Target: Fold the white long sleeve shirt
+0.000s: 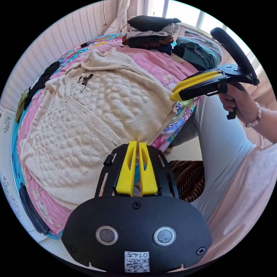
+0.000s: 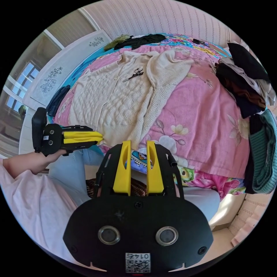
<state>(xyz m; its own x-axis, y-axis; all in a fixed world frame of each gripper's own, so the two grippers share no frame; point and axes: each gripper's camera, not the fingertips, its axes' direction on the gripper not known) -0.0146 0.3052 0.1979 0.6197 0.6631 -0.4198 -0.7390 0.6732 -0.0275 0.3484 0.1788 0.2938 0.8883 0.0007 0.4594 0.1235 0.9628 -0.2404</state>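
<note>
Left gripper (image 1: 137, 142) jaws nearly together, tips right at the near hem of the cream knit shirt (image 1: 95, 115); can't tell if any fabric sits between them. From the right gripper view the same tool (image 2: 99, 137) also reads narrow, tips at the hem corner near the bed edge.

Right gripper (image 2: 137, 142) jaws apart with a clear gap, nothing in them; a patterned bit of the bedspread shows through the gap. Seen from the left gripper view it (image 1: 173, 93) sits at the shirt's side edge by the bed's edge; its opening is unclear from that angle.

Shirt lies spread face-up on the pink floral blanket (image 2: 207, 121), button front visible, one sleeve folded in across the body. Small dark item (image 1: 85, 80) rests near the collar. Stack of folded clothes (image 1: 153, 34) well apart at the far end of the bed.
</note>
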